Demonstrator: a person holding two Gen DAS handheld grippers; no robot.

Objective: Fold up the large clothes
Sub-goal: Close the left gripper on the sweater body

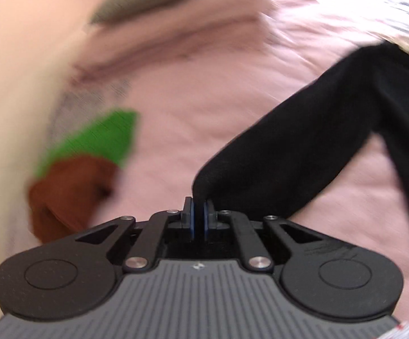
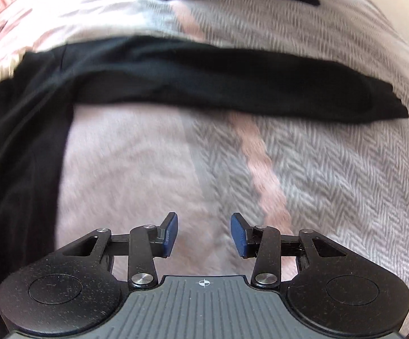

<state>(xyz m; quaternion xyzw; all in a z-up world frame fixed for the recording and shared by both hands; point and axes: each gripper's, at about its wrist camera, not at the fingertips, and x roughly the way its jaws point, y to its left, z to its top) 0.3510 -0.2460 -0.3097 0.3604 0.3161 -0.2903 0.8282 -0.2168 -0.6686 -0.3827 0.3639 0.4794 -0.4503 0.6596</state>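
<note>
Where pink bedspread (image 1: 198,90) lies, black garment (image 2: 176,76) sprawls.

Green (image 1: 97,138) & brown items (image 1: 69,195) blurred; black garment (image 2: 176,76) cut off left.

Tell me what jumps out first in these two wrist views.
The black garment dominates, sprawled across the pink and grey herringbone bedspread. The left gripper is shut on one end of it, while the right gripper hangs open over bare bedspread. A bright green and rust-brown bundle sits blurred at left in the left view.
</note>
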